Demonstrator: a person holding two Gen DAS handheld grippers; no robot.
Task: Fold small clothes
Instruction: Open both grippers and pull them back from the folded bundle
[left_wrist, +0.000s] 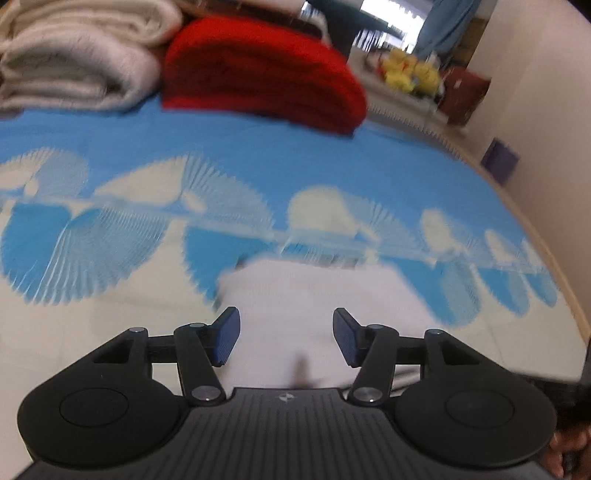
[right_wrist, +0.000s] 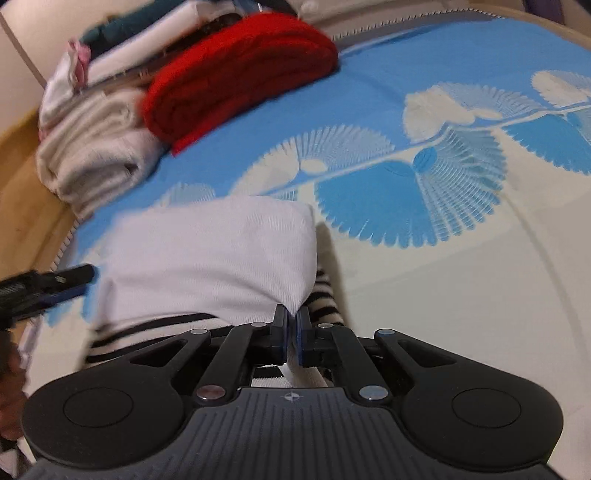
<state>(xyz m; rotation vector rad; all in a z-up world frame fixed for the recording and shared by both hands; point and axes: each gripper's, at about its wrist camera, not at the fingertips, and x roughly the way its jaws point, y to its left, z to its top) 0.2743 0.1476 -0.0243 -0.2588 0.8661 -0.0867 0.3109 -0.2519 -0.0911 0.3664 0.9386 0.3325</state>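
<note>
A: What lay on the bed (right_wrist: 461, 266) at that moment?

B: A blue and cream bedspread with fan-shaped patterns covered it. A small white garment (right_wrist: 207, 258) lay folded near the bed's left edge in the right wrist view, with a black-and-white striped part (right_wrist: 325, 299) showing beneath its near side.

A: And the right claw (right_wrist: 291, 338)?

B: Its two fingers were pressed together, clamped on the near right corner of the white garment, pinching a tuck of cloth between the blue pads.

A: What about the left claw (left_wrist: 286, 336)?

B: Its fingers stood apart above the white garment (left_wrist: 317, 306), nothing gripped between them. The picture was blurred, so I could not tell whether the pads touched the cloth. In the right wrist view the same claw (right_wrist: 55, 284) showed at the left, just beside the garment's left side.

A: Anything else on the bed?

B: Toward the far edge sat a folded red knit (right_wrist: 236, 74), and beside it a pile of folded cream and white laundry (right_wrist: 96, 155), both well apart from the garment being handled
</note>
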